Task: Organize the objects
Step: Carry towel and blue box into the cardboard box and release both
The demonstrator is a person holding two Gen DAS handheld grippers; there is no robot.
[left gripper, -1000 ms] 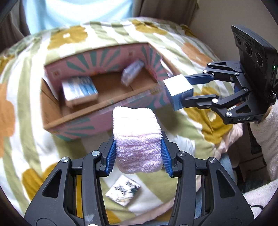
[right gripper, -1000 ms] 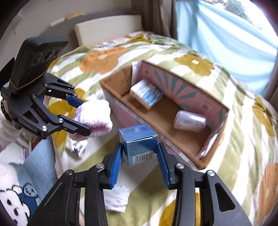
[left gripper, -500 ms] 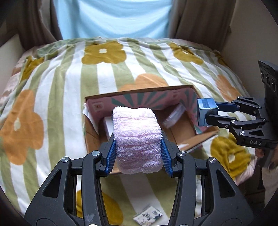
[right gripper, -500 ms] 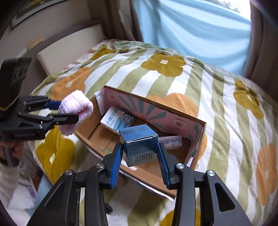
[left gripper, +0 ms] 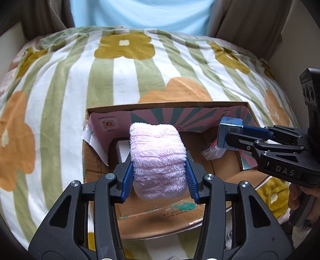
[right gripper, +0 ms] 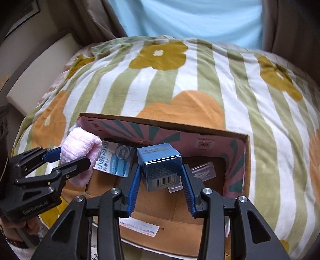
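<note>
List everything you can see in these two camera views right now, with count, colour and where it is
Cardboard box: 1, brown outside, pink and teal inside, open on the blanket.
Pink towel: 1, fluffy, rolled, held over the box's left part.
Blue carton: 1, barcode facing the camera, held over the box.
Light blue pack: 1, white-blue, printed, inside the box at left.
Clear packet: 1, transparent, inside the box at right.
Blanket: 1, green-white stripes with orange and mustard flowers, under the box.
Curtains: light blue, brown at the sides, behind.
Left gripper: black, blue pads, shut on the towel.
Right gripper: black, blue pads, shut on the carton.

Blue box (right gripper: 160, 163) between right tongs (right gripper: 161, 185)
</note>
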